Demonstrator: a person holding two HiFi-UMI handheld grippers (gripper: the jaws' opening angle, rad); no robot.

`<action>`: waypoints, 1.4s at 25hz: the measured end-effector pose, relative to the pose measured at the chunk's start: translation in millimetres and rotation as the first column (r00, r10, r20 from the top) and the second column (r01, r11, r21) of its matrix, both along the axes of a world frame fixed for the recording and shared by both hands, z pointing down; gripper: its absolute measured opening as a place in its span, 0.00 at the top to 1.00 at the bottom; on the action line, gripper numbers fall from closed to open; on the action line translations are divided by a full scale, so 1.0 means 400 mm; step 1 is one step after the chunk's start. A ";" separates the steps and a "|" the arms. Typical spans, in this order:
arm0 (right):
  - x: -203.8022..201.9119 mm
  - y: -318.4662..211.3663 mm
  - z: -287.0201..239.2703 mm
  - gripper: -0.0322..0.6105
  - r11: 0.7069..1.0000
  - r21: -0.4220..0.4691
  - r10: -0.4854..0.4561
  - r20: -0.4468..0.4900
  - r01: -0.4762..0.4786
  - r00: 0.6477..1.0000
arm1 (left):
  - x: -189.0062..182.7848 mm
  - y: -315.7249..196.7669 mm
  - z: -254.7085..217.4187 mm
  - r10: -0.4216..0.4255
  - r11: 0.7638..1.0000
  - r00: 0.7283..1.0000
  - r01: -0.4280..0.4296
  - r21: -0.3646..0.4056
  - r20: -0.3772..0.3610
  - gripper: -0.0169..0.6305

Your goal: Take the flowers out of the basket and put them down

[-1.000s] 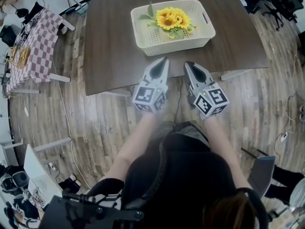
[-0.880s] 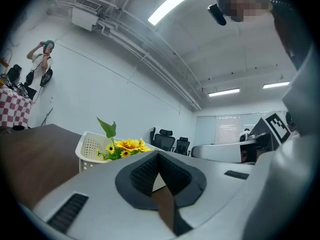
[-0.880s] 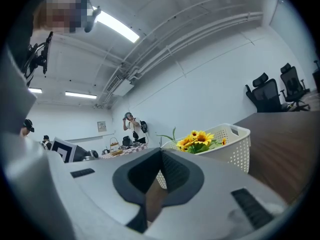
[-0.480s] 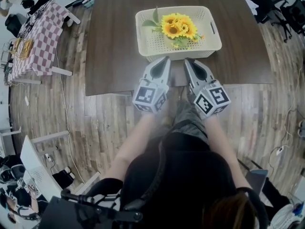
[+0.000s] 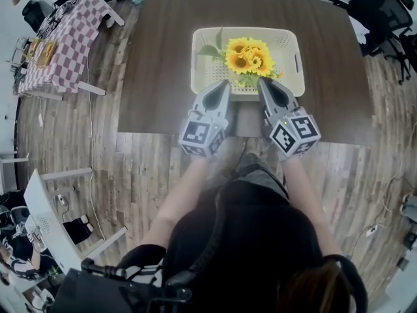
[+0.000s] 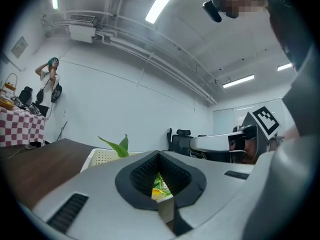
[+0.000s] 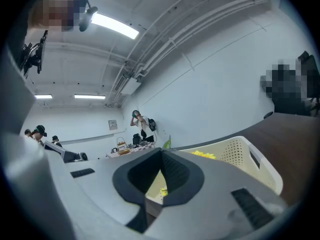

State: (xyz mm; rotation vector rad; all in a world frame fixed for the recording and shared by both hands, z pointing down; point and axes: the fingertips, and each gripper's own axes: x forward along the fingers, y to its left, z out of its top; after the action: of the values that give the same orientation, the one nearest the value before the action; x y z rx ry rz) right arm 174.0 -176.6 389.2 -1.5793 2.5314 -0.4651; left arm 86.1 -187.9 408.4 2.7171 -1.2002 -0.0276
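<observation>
Left claw (image 5: 225,83) and right claw (image 5: 262,81) are recorded in the head view as closed and empty, with their tips at the near side of the basket (image 5: 199,77) on the table (image 5: 156,77). The flowers (image 5: 247,55) lie inside the basket. Left gripper view: jaws pressed together, nothing held; a green leaf (image 6: 117,145) is noted beyond. Right gripper view: jaws likewise together, with yellow blooms seen in the basket ahead.

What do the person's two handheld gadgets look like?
The left gripper and right gripper are pale grey tapering wedges with black ribbed pads lining the jaws. Each carries a white cube printed with black square markers. The person wears a black top.
</observation>
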 end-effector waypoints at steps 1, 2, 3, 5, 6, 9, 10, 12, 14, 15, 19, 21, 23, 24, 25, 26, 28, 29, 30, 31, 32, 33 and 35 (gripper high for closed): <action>0.007 -0.009 0.000 0.95 1.000 -0.004 -0.005 0.001 0.005 1.000 | -0.001 -0.006 -0.002 -0.008 1.000 1.000 0.008 0.001 0.000 0.97; 0.016 -0.019 0.000 0.95 1.000 -0.007 -0.009 0.000 0.009 1.000 | -0.001 -0.013 -0.004 -0.016 1.000 1.000 0.016 0.004 0.000 0.97; 0.026 -0.029 0.000 0.95 1.000 -0.011 -0.012 -0.002 0.012 1.000 | -0.001 -0.020 -0.006 -0.024 1.000 1.000 0.024 0.006 0.000 0.97; 0.043 -0.048 -0.001 0.95 1.000 -0.019 -0.018 -0.008 0.018 1.000 | -0.002 -0.033 -0.007 -0.044 0.999 0.999 0.044 0.000 0.005 0.97; 0.051 -0.057 -0.001 0.95 1.000 -0.023 -0.022 -0.015 0.021 1.000 | -0.004 -0.040 -0.008 -0.055 0.998 0.998 0.055 -0.008 0.010 0.97; 0.075 -0.083 0.001 0.95 0.999 -0.038 -0.031 -0.048 0.029 0.998 | -0.006 -0.064 -0.018 -0.086 0.996 0.996 0.086 -0.022 0.015 0.97; 0.083 -0.092 0.003 0.95 0.998 -0.046 -0.033 -0.059 0.031 0.998 | -0.006 -0.072 -0.022 -0.094 0.995 0.995 0.094 -0.022 0.014 0.97; 0.096 -0.112 0.009 0.95 0.997 -0.066 -0.038 -0.073 0.034 0.997 | -0.008 -0.089 -0.028 -0.111 0.994 0.994 0.111 -0.023 0.010 0.97; 0.103 -0.133 0.017 0.93 0.995 -0.089 -0.050 -0.077 0.043 0.996 | -0.007 -0.105 -0.035 -0.125 0.992 0.992 0.125 -0.021 0.005 0.97; 0.105 -0.143 0.023 0.89 0.994 -0.100 -0.059 -0.076 0.051 0.995 | -0.005 -0.111 -0.039 -0.129 0.991 0.992 0.129 -0.021 0.003 0.97; 0.119 -0.179 0.048 0.88 0.987 -0.149 -0.072 -0.095 0.057 0.993 | 0.007 -0.133 -0.041 -0.139 0.990 0.990 0.139 -0.026 0.009 0.97; 0.122 -0.193 0.061 0.88 0.982 -0.178 -0.077 -0.107 0.057 0.991 | 0.006 -0.143 -0.038 -0.148 0.988 0.989 0.148 -0.034 0.016 0.97; 0.124 -0.201 0.076 0.86 0.975 -0.213 -0.085 -0.105 0.061 0.991 | 0.007 -0.149 -0.042 -0.154 0.987 0.988 0.154 -0.044 0.016 0.97; 0.127 -0.205 0.085 0.83 0.970 -0.234 -0.086 -0.103 0.060 0.991 | 0.009 -0.152 -0.043 -0.156 0.986 0.988 0.156 -0.050 0.015 0.97; 0.131 -0.210 0.094 0.83 0.965 -0.255 -0.084 -0.102 0.056 0.991 | 0.010 -0.156 -0.044 -0.158 0.986 0.987 0.158 -0.055 0.016 0.97; 0.137 -0.215 0.104 0.83 0.960 -0.274 -0.080 -0.105 0.048 0.991 | 0.011 -0.160 -0.045 -0.160 0.985 0.987 0.161 -0.059 0.017 0.97; 0.146 -0.221 0.123 0.81 0.950 -0.311 -0.080 -0.119 0.040 0.990 | 0.011 -0.163 -0.046 -0.167 0.983 0.986 0.168 -0.067 0.023 0.97; 0.147 -0.222 0.133 0.77 0.943 -0.332 -0.086 -0.128 0.040 0.988 | 0.010 -0.164 -0.046 -0.172 0.982 0.985 0.173 -0.070 0.026 0.97; 0.147 -0.222 0.144 0.77 0.934 -0.355 -0.093 -0.135 0.040 0.986 | 0.007 -0.166 -0.047 -0.177 0.981 0.984 0.179 -0.073 0.028 0.97; 0.147 -0.223 0.154 0.77 0.925 -0.378 -0.100 -0.141 0.039 0.985 | 0.003 -0.168 -0.049 -0.184 0.980 0.983 0.185 -0.076 0.027 0.97; 0.147 -0.224 0.163 0.77 0.917 -0.398 -0.106 -0.147 0.039 0.984 | 0.001 -0.172 -0.050 -0.191 0.978 0.981 0.192 -0.078 0.025 0.97; 0.146 -0.225 0.171 0.77 0.910 -0.413 -0.113 -0.151 0.041 0.982 | 0.000 -0.176 -0.052 -0.197 0.977 0.980 0.198 -0.078 0.023 0.97; 0.146 -0.228 0.187 0.77 0.898 -0.437 -0.133 -0.158 0.051 0.978 | 0.003 -0.186 -0.055 -0.207 0.975 0.978 0.208 -0.075 0.019 0.97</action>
State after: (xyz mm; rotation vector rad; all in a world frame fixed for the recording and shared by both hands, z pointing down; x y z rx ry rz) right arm 232.5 -267.9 464.2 -1.7091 2.7940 -0.9973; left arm 87.2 -262.4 386.5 2.5188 -1.4527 0.0069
